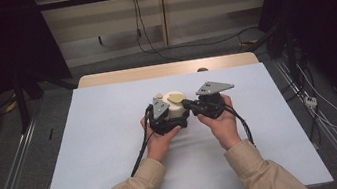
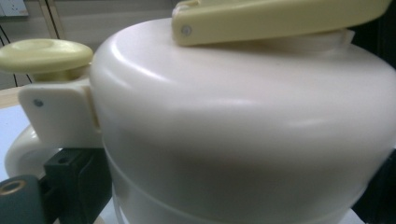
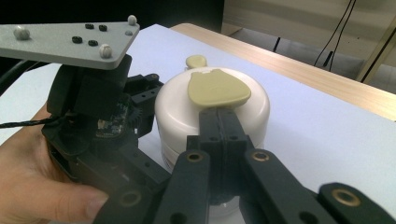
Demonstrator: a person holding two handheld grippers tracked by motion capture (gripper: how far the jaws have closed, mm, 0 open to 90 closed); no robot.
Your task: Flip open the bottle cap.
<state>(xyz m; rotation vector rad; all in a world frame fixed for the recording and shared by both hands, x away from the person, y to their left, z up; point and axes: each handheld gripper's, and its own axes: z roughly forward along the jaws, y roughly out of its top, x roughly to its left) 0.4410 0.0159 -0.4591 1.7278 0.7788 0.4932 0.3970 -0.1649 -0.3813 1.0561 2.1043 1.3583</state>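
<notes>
A cream round container (image 1: 175,108) stands mid-table, with a yellow flap lid (image 1: 175,97) on top and a small yellow knob (image 1: 159,95) at its far left. In the left gripper view its body (image 2: 243,126) is very close, the flap (image 2: 275,18) above and the knob (image 2: 44,56) at left. My left gripper (image 1: 169,118) clasps the body, one black finger (image 2: 70,186) at each side. My right gripper (image 3: 219,119) is shut, its joined tips touching the near edge of the flap (image 3: 215,87); in the high view it (image 1: 189,104) comes in from the right.
A white sheet (image 1: 114,148) covers the table, with a wooden edge (image 1: 168,69) at the back. Beyond lie grey floor, cables (image 1: 320,107) at right and dark frame posts (image 1: 20,96) at left. Both forearms in beige sleeves enter from the bottom.
</notes>
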